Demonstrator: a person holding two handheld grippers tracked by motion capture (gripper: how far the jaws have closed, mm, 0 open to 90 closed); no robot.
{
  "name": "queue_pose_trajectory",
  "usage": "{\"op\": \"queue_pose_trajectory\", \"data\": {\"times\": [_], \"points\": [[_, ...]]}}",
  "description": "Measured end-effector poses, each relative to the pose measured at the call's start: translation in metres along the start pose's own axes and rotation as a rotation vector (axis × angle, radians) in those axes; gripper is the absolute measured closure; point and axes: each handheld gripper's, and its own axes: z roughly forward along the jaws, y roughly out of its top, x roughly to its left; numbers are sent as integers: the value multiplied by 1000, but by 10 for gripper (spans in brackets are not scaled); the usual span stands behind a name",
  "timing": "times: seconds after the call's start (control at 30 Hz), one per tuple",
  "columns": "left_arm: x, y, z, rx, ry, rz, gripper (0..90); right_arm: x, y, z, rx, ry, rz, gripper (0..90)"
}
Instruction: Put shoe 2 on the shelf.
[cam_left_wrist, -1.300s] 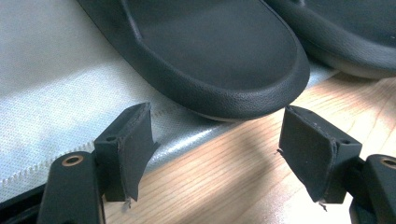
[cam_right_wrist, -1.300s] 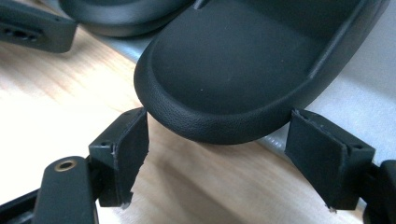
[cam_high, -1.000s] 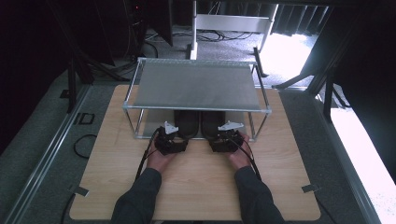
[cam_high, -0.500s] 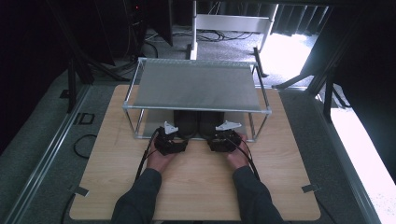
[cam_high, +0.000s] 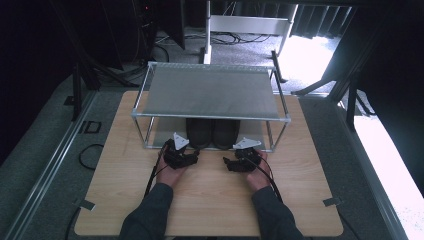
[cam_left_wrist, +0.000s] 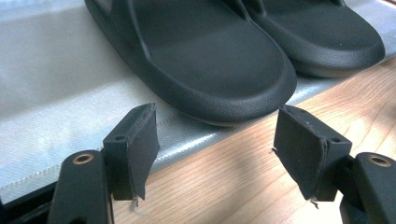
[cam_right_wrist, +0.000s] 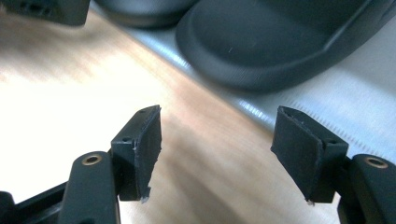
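While jaws gape, 2 slippers (cam_high: 212, 132), toes facing person

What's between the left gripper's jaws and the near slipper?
Nothing solid: in the left gripper view, bare wood table and the shelf's grey edge separate the open left gripper from the slipper.

Dark room (sunlit grey floor (cam_high: 395, 165))

No readable text, label, brand, number or sign appears anywhere: the black slippers (cam_left_wrist: 210, 60) on the rack's lower shelf (cam_high: 170, 137) are plain, and the wooden table (cam_high: 210, 195) carries no markings
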Motion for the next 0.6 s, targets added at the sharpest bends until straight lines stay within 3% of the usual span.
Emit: {"op": "queue_pose_trajectory", "data": {"times": [0.23, 0.6], "points": [[3, -2, -3, -8, -13, -27, 311, 5, -13, -9, 8, 9, -10, 331], [4, -1, -1, 7, -18, -41, 310, -18, -41, -38, 32, -4, 41, 311]]}}
